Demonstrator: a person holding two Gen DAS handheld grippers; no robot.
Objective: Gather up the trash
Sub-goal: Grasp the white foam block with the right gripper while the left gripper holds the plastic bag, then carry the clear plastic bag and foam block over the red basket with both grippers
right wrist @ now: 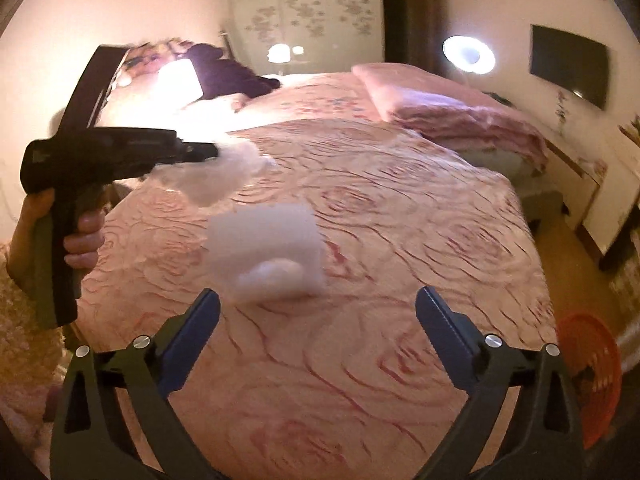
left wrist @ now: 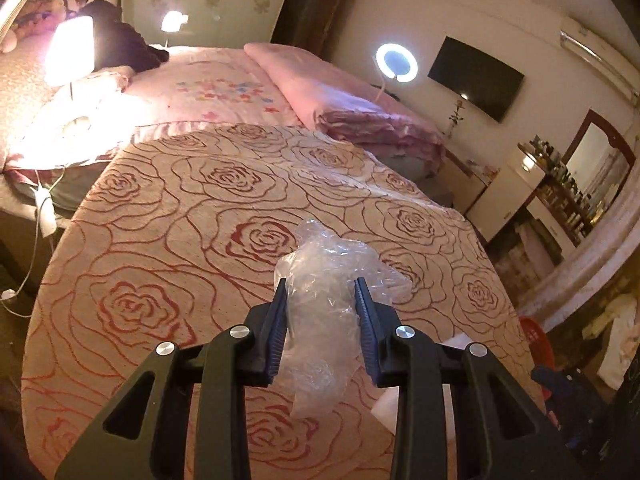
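My left claw [left wrist: 322, 286] pinches a crumpled wad of clear plastic wrap [left wrist: 320, 312], held up above the rose-patterned bedspread [left wrist: 180, 208]. My right claw [right wrist: 318, 300] is spread wide with nothing between its fingers; just beyond it a white foam block [right wrist: 268, 236] appears blurred over the bed. An orange basket [right wrist: 588, 380] sits low at the right, beside the bed. Farther off lie folded pink quilts [left wrist: 340, 100] and a glowing ring light [left wrist: 396, 62].

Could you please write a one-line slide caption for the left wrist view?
Left gripper clamped on crumpled clear plastic wrap above the rose-patterned bedspread.
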